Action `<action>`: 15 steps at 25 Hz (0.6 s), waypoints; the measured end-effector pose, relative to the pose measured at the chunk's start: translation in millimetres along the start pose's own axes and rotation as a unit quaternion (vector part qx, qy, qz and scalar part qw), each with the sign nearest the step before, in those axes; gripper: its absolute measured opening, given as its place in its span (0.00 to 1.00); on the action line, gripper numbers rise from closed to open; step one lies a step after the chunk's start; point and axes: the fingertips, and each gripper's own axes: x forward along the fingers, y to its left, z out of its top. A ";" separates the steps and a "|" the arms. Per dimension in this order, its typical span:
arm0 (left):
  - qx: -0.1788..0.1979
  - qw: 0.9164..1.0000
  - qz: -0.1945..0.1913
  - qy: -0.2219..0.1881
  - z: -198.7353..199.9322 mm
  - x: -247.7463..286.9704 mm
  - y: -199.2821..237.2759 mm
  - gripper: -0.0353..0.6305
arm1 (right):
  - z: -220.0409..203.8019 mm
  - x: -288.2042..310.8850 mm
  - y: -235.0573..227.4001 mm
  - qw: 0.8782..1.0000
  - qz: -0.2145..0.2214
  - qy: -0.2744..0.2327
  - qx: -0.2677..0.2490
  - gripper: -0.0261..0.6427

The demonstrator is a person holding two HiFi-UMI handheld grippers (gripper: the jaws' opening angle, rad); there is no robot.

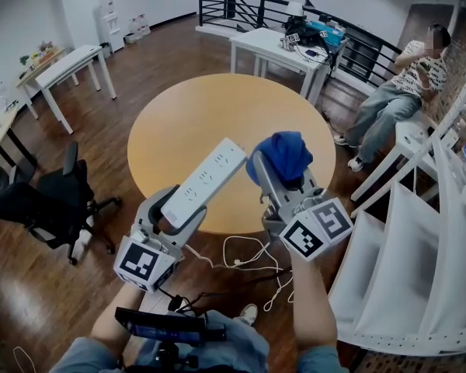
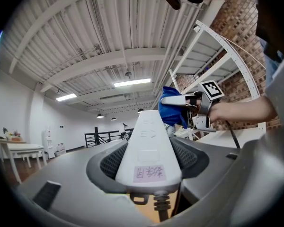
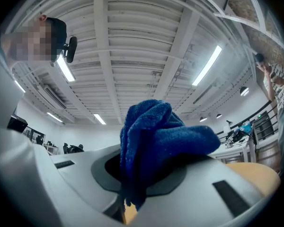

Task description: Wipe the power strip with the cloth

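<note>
A white power strip (image 1: 206, 180) is held up over the round wooden table (image 1: 186, 123), its near end clamped in my left gripper (image 1: 173, 207). In the left gripper view the power strip (image 2: 149, 148) runs away between the jaws, with a pink label at its near end. My right gripper (image 1: 283, 179) is shut on a bunched blue cloth (image 1: 283, 156), held just right of the strip's far end and not touching it. The blue cloth (image 3: 156, 141) fills the right gripper view. The right gripper (image 2: 187, 109) with the cloth also shows in the left gripper view.
The strip's white cord (image 1: 248, 255) trails down to the floor. A black office chair (image 1: 54, 200) stands at left. A person (image 1: 400, 92) sits at the right by white shelving (image 1: 419, 231). White desks (image 1: 291, 53) stand beyond the table.
</note>
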 end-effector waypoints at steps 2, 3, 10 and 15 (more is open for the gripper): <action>0.007 1.000 0.000 0.002 0.4 -0.4 -0.9 0.48 | 2.3 0.2 -2.7 1.000 -0.001 0.002 -0.007 0.13; 0.009 1.000 0.000 0.002 0.5 -0.6 -1.2 0.48 | 3.7 0.6 -4.0 1.000 -0.002 0.003 -0.010 0.13; 0.025 1.000 -0.018 0.001 -1.1 -1.2 -8.4 0.48 | 10.9 7.0 -9.9 1.000 -0.003 0.005 -0.024 0.13; 0.044 0.999 -0.024 0.007 -2.5 -1.0 -13.2 0.48 | 11.5 16.3 -10.2 1.000 0.002 0.011 -0.028 0.13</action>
